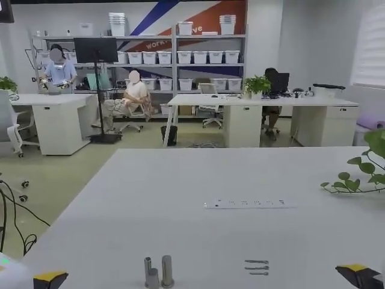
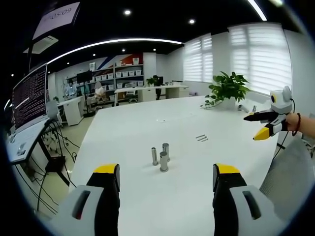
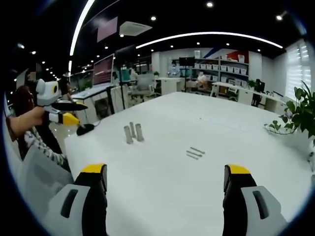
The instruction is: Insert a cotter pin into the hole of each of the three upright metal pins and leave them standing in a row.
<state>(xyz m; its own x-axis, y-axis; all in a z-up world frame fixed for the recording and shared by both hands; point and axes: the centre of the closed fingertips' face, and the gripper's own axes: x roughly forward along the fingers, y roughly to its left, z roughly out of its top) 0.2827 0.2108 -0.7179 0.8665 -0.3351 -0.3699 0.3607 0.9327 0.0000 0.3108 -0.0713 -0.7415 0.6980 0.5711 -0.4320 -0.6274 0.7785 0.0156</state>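
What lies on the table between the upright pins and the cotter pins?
Nothing: bare table separates the upright pins from the cotter pins, as seen in the head view and both gripper views.

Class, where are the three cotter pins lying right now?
In the head view the cotter pins lie flat on the white table near its front edge, right of and apart from the upright metal pins, with the power strip farther back.

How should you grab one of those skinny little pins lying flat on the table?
Come straight down from above with the right gripper, jaws closing across the thin shaft near one end. The cotter pins lie flat and close side by side, so take an outer one; that probably leaves its other end free for inserting.
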